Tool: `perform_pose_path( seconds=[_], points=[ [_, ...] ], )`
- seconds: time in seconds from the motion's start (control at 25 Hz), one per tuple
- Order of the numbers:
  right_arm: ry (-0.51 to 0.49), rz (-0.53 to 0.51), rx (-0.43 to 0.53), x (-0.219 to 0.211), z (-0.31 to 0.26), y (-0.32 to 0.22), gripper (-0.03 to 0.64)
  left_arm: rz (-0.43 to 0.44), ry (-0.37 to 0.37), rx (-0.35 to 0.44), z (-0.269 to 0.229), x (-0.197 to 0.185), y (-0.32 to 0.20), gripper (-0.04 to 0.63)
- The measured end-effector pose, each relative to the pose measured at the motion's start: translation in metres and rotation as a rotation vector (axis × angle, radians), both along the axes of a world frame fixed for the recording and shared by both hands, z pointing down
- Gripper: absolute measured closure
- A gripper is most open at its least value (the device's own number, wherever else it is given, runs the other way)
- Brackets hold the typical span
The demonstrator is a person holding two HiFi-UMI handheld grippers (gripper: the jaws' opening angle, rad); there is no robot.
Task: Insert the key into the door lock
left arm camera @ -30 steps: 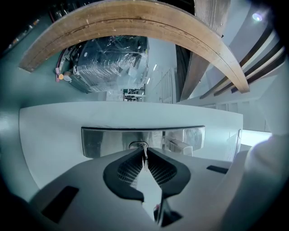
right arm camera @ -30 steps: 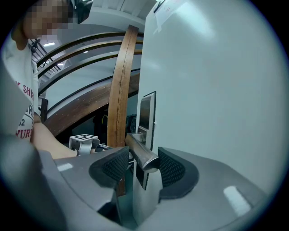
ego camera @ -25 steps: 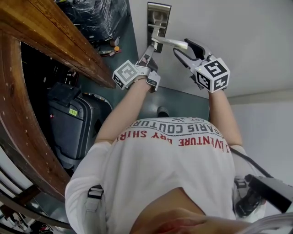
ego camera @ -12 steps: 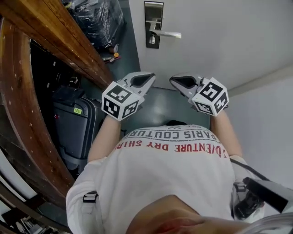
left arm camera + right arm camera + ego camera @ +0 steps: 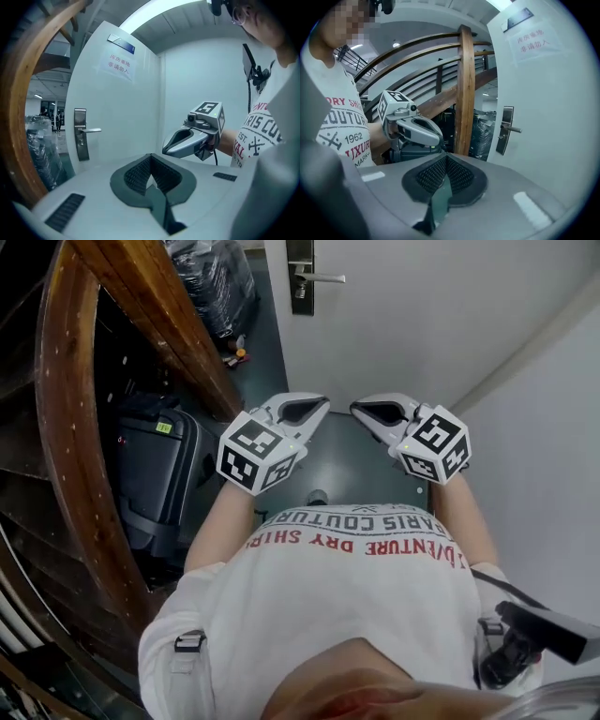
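Observation:
The white door (image 5: 412, 306) stands at the top of the head view, with its metal lock plate (image 5: 301, 277) and lever handle (image 5: 323, 278). No key shows in either gripper, and the lock is too small to show whether one sits in it. My left gripper (image 5: 323, 401) and right gripper (image 5: 354, 406) hover side by side in front of my chest, well back from the door. Both are shut with nothing between the jaws. The left gripper view shows its jaws (image 5: 150, 157) closed and the lock plate (image 5: 80, 133) far off to the left. The right gripper view shows its jaws (image 5: 446, 157) closed too.
A curved wooden stair rail (image 5: 56, 427) runs down the left. A dark suitcase (image 5: 155, 474) stands beneath it, and a black wrapped bundle (image 5: 211, 277) lies beside the door. A paper notice (image 5: 117, 65) hangs on the door. A white wall (image 5: 553, 427) closes the right side.
Both grippers have drawn back from the door handle and lock toward my chest. The right jaws, open by the handle before, have shut. The left gripper has rolled over.

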State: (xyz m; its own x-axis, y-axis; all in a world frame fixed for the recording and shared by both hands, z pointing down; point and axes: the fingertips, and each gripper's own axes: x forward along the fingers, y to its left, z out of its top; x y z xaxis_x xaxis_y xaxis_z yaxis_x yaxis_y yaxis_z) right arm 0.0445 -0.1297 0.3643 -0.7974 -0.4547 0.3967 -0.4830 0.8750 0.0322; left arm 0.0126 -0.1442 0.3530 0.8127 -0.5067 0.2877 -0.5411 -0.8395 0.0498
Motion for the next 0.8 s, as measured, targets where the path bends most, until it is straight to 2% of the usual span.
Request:
perform_pose_path(
  seconds=[0.2,0.36,0.56,0.8],
  points=[
    [-0.031,0.067,-0.034,0.038,0.028,0.167,0.617,0.019,0.025,-0.052,0.033,0.033,0.163,0.594],
    [-0.037,0.084,-0.072,0.057,0.045,0.287,0.617,0.032,0.022,-0.068,0.039,0.051,0.281,0.594],
    [-0.083,0.086,-0.066,0.072,0.012,0.370,0.617,0.020,0.019,-0.074,0.007,0.065,0.370,0.594],
    [-0.109,0.089,-0.039,0.066,-0.029,0.422,0.617,-0.007,0.031,-0.090,-0.022,0.058,0.429,0.594]
  ],
)
